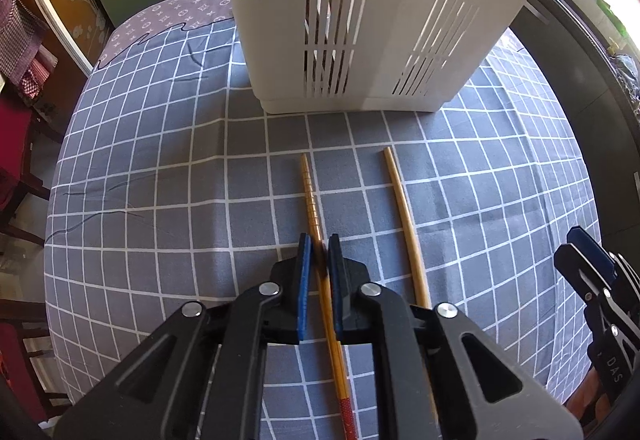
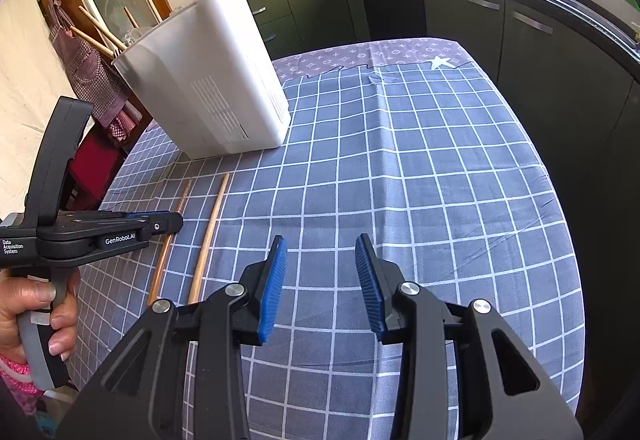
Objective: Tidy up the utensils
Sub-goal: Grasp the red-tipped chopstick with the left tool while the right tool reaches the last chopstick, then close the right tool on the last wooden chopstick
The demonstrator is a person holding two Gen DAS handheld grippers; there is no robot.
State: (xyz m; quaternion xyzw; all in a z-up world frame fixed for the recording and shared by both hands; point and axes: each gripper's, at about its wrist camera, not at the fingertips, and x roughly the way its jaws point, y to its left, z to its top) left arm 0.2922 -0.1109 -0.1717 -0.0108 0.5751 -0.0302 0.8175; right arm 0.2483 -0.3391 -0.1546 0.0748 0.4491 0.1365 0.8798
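Two wooden chopsticks lie side by side on the grey checked tablecloth, in front of a tall white slotted utensil holder. My left gripper points steeply down and is shut on the ridged chopstick, which has a red end; its blue pads press on the shaft. The plain chopstick rests free just to the right. In the right wrist view my right gripper hovers open over bare cloth, to the right of the plain chopstick, with nothing between its fingers. The holder has wooden sticks poking out of its top.
A hand grips the left tool's handle at the table's left edge. Dark green kitchen cabinets run behind and to the right of the table. A red chair and a checked apron are at the left.
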